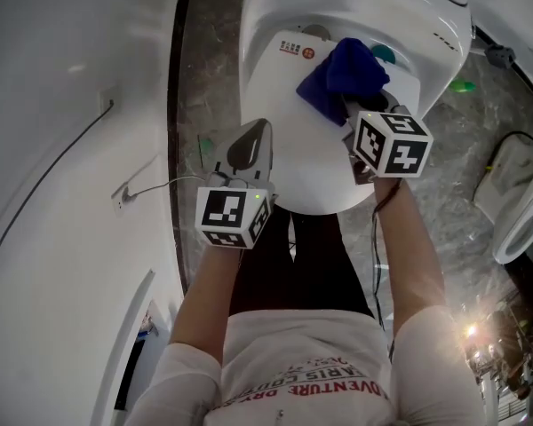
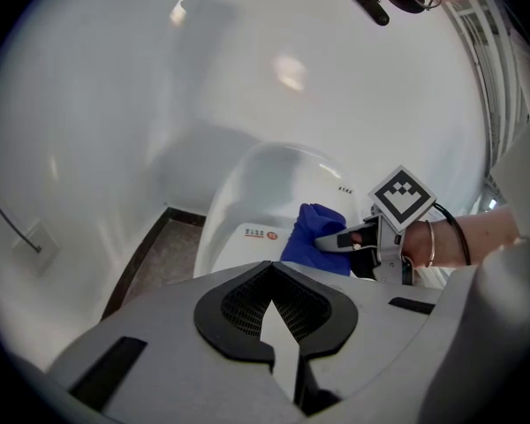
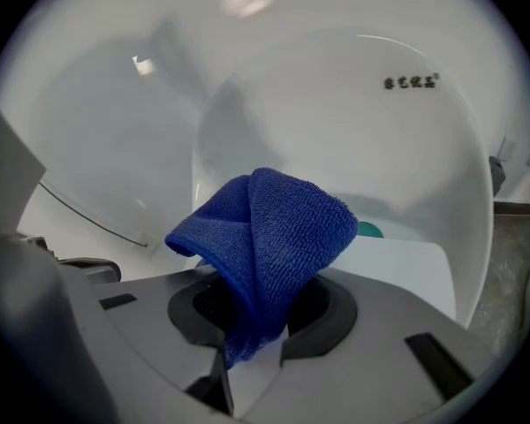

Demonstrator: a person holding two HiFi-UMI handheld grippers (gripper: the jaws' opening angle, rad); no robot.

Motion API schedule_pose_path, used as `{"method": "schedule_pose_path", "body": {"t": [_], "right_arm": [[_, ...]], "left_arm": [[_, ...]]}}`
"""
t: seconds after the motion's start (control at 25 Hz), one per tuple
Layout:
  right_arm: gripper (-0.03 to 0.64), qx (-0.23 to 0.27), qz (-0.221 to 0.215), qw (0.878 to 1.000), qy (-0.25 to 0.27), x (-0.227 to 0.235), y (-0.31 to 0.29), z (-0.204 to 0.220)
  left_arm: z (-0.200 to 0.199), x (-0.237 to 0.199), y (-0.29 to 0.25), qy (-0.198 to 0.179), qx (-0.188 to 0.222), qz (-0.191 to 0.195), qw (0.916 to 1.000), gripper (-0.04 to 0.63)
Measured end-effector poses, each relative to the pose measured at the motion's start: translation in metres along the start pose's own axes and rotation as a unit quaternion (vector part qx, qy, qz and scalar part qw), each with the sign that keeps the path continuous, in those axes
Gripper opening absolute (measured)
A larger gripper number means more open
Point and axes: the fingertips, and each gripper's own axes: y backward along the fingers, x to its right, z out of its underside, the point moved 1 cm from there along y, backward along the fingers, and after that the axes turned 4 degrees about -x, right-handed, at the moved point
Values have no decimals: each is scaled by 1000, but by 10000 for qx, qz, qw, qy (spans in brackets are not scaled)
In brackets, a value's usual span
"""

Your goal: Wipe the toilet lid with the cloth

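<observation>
My right gripper (image 1: 350, 105) has its fingers clamped on the blue cloth (image 1: 342, 74), bunched at the toilet lid's (image 1: 293, 162) far end, upper middle of frame. The lid's long axis runs down-frame toward me, so I'd drag that way. Left gripper (image 1: 251, 140), left of centre: fingers closed, empty.

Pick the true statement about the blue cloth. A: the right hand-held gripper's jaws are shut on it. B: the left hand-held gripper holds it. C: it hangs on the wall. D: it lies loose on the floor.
A: the right gripper view shows the blue cloth pinched in the right hand-held gripper.
</observation>
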Motion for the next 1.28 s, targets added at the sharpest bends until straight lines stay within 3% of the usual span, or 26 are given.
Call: {"method": "schedule_pose_path", "body": {"t": [0.44,0.56,0.88,1.12,1.28], "right_arm": [[87,116,731,9970,-231,91,61,35],[87,-19,1081,9941,11,114,77,49],[87,-375,1554,9870,-175,157,103,84],[87,-120,1776,9840,-86,156,125,90],[87,233,1711,9850,38,118,139,78]], "left_arm": [[11,80,-42,-223,-217,420,9986,6],[12,106,-51,-364,-258,578,9973,6],[22,139,-53,-598,-350,736,9949,6],[34,138,-37,-582,-281,752,9951,6],[47,117,-13,-556,-262,646,9960,6]]}}
